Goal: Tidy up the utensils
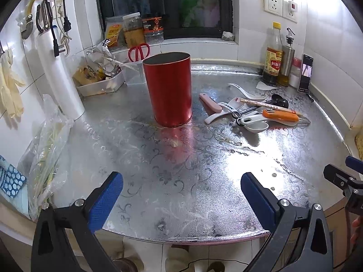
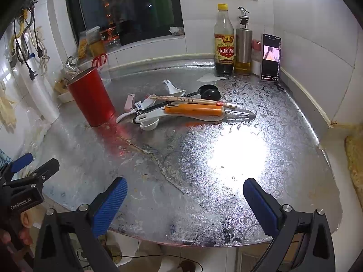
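I hold the left gripper [image 1: 181, 198] and right gripper [image 2: 185, 202] spread apart and empty above the counter [image 2: 158, 192] edge, with the utensil pile [image 2: 181, 110] just right of the upright red canister [image 1: 168, 90].

Vinegar bottle [image 2: 224, 43], steel oil dispenser [image 2: 243, 45], lit phone [image 2: 270, 57] against tiles, red scissors [image 1: 138, 51]

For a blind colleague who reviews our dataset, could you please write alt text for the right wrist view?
A pile of utensils, with an orange-handled peeler, chopsticks and white spoons, lies on a silver patterned countertop beside an upright red canister. The open right gripper hovers in front, holding nothing. A vinegar bottle and a phone stand at the wall.
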